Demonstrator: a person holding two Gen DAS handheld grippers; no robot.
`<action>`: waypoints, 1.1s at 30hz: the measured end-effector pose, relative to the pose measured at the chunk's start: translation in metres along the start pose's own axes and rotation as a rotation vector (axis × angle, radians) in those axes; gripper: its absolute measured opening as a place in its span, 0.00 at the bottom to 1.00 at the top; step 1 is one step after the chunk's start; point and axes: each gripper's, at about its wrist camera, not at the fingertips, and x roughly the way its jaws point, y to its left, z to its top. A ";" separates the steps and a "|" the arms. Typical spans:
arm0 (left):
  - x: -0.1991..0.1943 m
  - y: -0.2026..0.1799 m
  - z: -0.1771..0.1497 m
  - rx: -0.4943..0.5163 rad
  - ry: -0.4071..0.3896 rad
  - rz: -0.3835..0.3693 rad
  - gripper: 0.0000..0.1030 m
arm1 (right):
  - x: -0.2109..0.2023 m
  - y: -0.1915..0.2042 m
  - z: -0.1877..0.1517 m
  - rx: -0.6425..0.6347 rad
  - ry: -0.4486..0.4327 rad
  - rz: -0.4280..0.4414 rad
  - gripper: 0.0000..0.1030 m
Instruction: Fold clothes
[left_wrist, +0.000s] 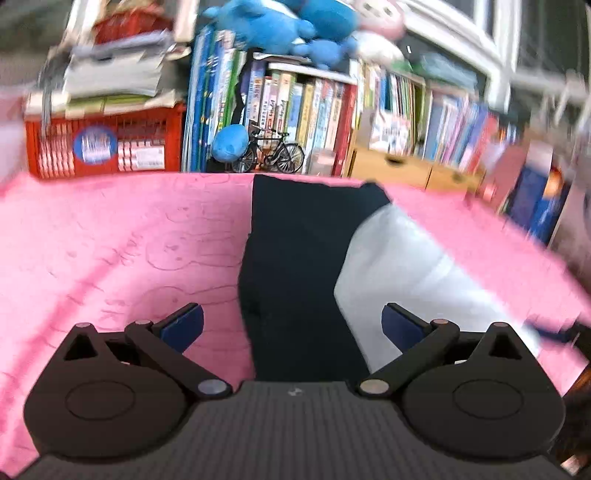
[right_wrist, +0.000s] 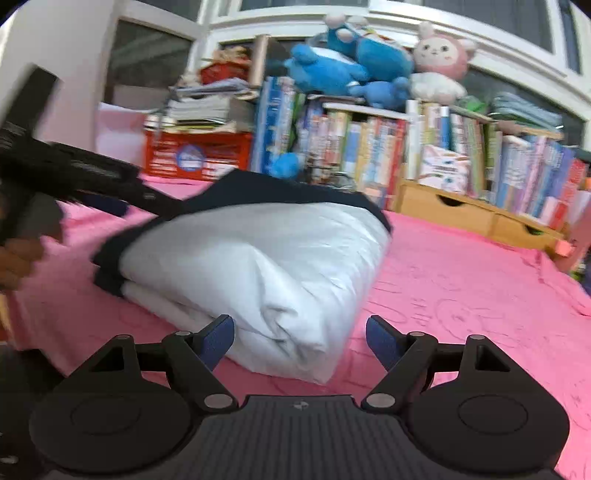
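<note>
**Folded bundle lies free on the pink cover, both tools apart**

Pink patterned cloth covers the table (right_wrist: 461, 280), and behind it runs a crowded wall of clutter. Going left to right in the right wrist view: a red crate (right_wrist: 195, 157) stacked with papers at ten o'clock, then upright books (right_wrist: 373, 155) with blue plush toys (right_wrist: 332, 66) and a pink-and-white plush (right_wrist: 439, 59) on top at twelve, then wooden drawers (right_wrist: 450, 212) at two o'clock.

On the cover, the left tool (right_wrist: 122, 199) reaches in from nine o'clock, blurred, just beside the dark edge of the garment; in its own view its pads stand wide apart with nothing between them. At centre lies the garment (right_wrist: 255, 254), a dark layer with a white folded layer on top, compact and resting flat, so the fold looks largely made. The right tool (right_wrist: 300, 341) sits at six o'clock, its jaws parted on either side of the bundle's near corner; the pads do not seem to press the cloth, which suggests a release rather than a grip. That leaves the bundle's weight wholly on the table.
</note>
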 end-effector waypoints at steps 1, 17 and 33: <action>0.004 -0.007 -0.005 0.042 0.013 0.050 1.00 | 0.000 0.001 -0.002 -0.002 -0.013 -0.021 0.78; 0.007 0.007 -0.029 0.104 0.041 0.099 1.00 | -0.005 -0.047 -0.026 0.057 0.045 -0.079 0.89; -0.021 0.021 -0.039 0.120 0.079 0.155 1.00 | -0.037 -0.060 -0.005 0.153 -0.087 0.032 0.90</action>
